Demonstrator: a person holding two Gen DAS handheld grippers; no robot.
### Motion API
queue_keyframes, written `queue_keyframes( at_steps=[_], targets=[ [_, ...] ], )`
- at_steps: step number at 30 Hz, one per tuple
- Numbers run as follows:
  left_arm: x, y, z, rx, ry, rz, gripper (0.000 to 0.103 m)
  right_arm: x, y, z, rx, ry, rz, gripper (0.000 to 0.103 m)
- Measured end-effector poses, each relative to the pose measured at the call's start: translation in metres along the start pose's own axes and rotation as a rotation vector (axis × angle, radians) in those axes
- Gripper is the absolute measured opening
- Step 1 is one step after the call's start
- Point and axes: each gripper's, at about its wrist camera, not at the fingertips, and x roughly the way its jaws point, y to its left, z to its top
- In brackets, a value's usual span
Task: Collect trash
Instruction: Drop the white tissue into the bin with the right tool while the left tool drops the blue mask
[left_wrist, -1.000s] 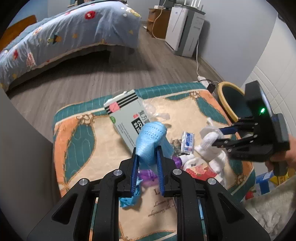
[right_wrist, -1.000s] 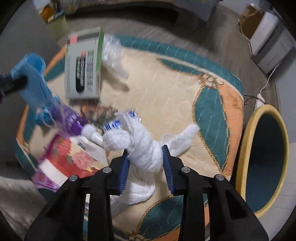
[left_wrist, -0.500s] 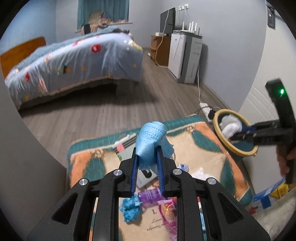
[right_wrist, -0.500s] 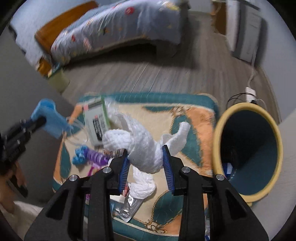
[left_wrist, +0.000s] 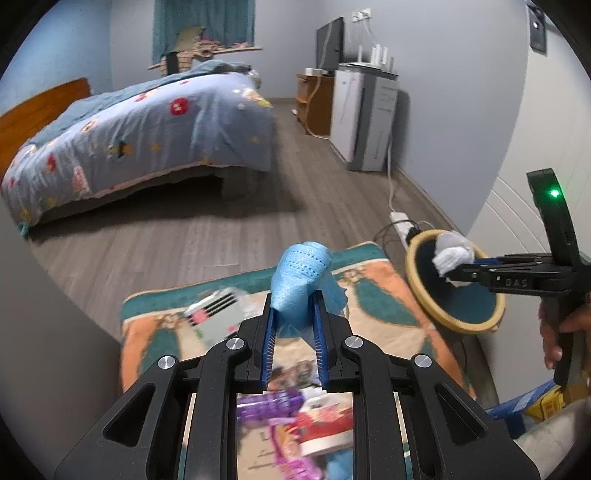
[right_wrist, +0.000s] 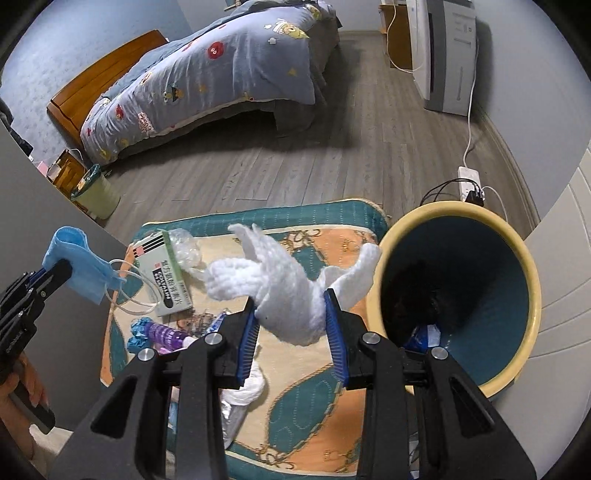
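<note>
Left gripper (left_wrist: 294, 317): fingers pinching blue face mask (left_wrist: 301, 273), held above rug (right_wrist: 295, 221). Right gripper (right_wrist: 291, 314): fingers clamping white knitted cloth (right_wrist: 280, 284) beside bin (right_wrist: 532, 280) (yellow rim, teal inside). Other litter on rug.

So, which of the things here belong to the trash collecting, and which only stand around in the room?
Part of the job:
- white cloth, held in the right gripper
- blue face mask, held in the left gripper
- yellow-rimmed bin
- box and purple wrapper on the mat

Just standing around:
- bed
- power strip
- white appliance
</note>
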Motion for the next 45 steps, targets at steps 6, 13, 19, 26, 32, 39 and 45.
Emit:
queue_keyframes(
  at_steps=[6,13,19,26,32,39,45],
  targets=[
    [0.016,-0.041,0.011,0.070,0.008,-0.039,0.020,-0.001,-0.020,-0.002,0.011,0.001,-0.010,0.033],
    [0.043,-0.099,0.022,0.161,0.048,-0.104,0.020,-0.002,-0.065,0.001,0.103,-0.010,-0.026,0.034],
    [0.066,-0.147,0.028,0.236,0.074,-0.157,0.020,-0.003,-0.113,-0.004,0.203,-0.022,-0.082,0.034],
    [0.089,-0.182,0.030,0.283,0.106,-0.204,0.020,0.004,-0.161,-0.018,0.337,-0.001,-0.102,0.034],
    [0.110,-0.200,0.028,0.297,0.138,-0.225,0.020,0.004,-0.182,-0.025,0.418,-0.013,-0.146,0.034],
    [0.135,-0.219,0.022,0.328,0.156,-0.226,0.026,0.005,-0.191,-0.031,0.474,-0.023,-0.136,0.036],
    [0.137,-0.222,0.015,0.348,0.135,-0.229,0.060,0.004,-0.194,-0.031,0.493,-0.038,-0.133,0.057]
  ],
)
